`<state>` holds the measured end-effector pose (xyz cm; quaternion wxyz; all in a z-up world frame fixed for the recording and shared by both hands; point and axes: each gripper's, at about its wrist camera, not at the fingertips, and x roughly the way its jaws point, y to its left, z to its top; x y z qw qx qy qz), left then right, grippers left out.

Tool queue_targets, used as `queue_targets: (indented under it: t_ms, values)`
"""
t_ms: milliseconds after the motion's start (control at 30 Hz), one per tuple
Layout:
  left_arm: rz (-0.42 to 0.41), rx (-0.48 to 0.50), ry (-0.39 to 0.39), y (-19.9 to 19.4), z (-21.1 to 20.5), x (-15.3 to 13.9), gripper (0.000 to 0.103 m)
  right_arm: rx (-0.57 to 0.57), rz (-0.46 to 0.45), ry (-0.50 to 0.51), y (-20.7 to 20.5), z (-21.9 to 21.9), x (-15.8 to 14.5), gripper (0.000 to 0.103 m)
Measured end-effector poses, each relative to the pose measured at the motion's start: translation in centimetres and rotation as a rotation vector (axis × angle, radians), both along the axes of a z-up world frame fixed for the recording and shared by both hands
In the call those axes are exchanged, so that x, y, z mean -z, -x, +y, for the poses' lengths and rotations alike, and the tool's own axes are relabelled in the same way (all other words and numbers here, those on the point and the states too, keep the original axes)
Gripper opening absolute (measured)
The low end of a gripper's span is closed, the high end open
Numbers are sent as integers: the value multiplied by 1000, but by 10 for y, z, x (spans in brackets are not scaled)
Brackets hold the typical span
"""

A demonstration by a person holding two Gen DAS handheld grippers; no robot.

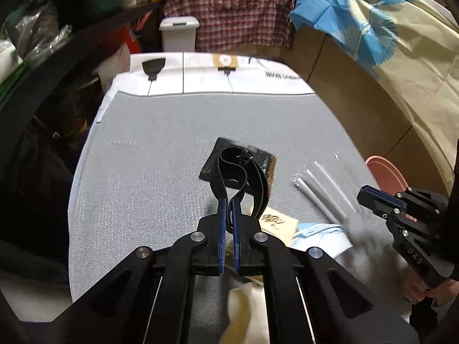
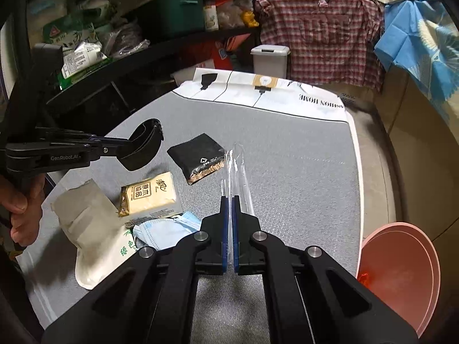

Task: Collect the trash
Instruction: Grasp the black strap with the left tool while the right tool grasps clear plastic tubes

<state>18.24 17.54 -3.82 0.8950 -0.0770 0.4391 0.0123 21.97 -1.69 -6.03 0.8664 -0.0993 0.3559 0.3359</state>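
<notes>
My left gripper [image 1: 229,200] is shut on a black looped strap [image 1: 243,166], which hangs above the grey table top [image 1: 143,172]; in the right wrist view the left gripper [image 2: 126,146] holds the curled strap [image 2: 146,143] off the table. My right gripper [image 2: 229,197] is shut on a clear plastic wrapper [image 2: 238,169]; from the left it shows at the right edge [image 1: 364,197] beside the wrapper [image 1: 321,192]. On the table lie a black packet [image 2: 200,157], a yellow tissue pack [image 2: 149,197], a blue face mask [image 2: 163,229] and a pale pouch [image 2: 89,229].
A pink bin [image 2: 401,272] stands off the table's right edge, with something red inside. A white lidded bin [image 2: 269,60] stands behind the table's far end, under a hanging plaid shirt [image 2: 321,37]. Cluttered shelves [image 2: 114,43] run along the left. A person's hand [image 2: 23,209] grips the left tool.
</notes>
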Motion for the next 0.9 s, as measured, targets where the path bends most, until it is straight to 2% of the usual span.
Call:
queue_targets:
  t_ms: [333, 900]
  values:
    - [-85, 14, -29, 16, -23, -20, 4, 31, -53, -45, 12, -17, -23, 2]
    - [-152, 28, -44, 38, -49, -43, 4, 80, -117, -111, 35, -50, -63, 2]
